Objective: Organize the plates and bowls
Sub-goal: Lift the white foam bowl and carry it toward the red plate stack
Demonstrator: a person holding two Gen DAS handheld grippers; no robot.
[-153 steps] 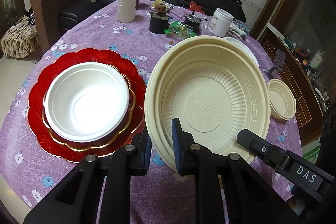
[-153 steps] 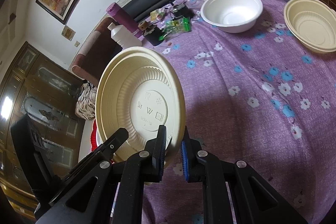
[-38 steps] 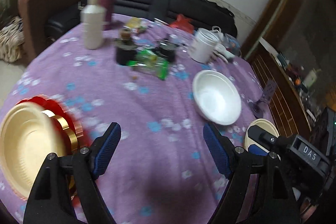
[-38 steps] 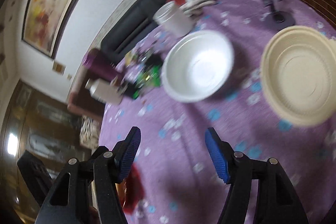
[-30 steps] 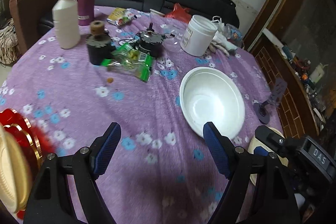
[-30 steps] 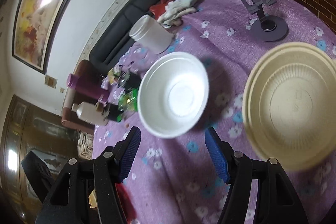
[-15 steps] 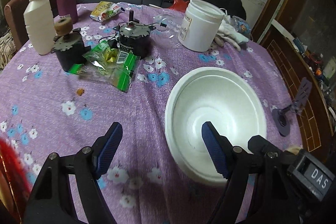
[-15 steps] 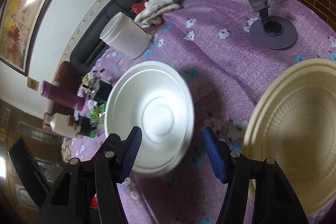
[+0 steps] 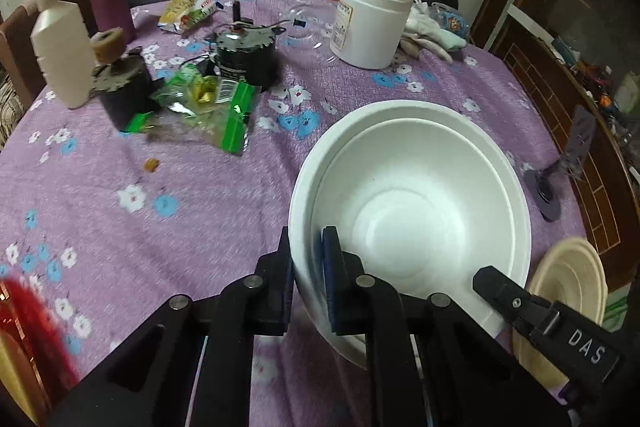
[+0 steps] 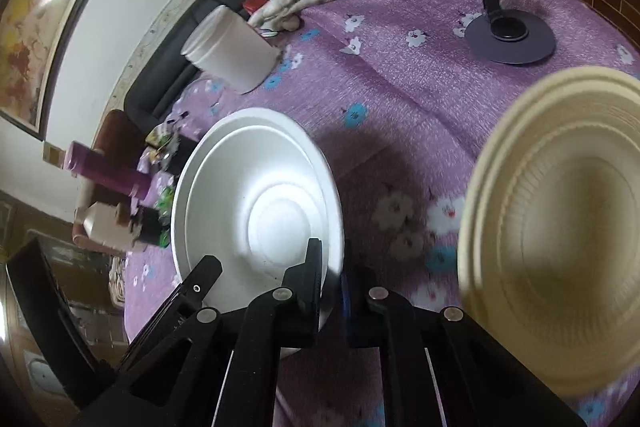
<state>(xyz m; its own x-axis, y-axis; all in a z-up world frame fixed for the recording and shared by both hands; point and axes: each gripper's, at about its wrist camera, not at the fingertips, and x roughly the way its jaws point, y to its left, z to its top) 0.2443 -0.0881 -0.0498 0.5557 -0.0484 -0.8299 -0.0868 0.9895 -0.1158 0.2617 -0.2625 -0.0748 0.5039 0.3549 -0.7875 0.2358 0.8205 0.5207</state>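
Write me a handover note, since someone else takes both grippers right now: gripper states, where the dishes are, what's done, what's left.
Left gripper: shut on the white bowl, pinching its near-left rim.
Right gripper: shut on the same bowl's opposite rim.
Cream bowl: on the purple tablecloth, to the right.
Red plate: far left, blurred, with a cream dish on it.
Left: stack the white bowl, then the cream bowl.
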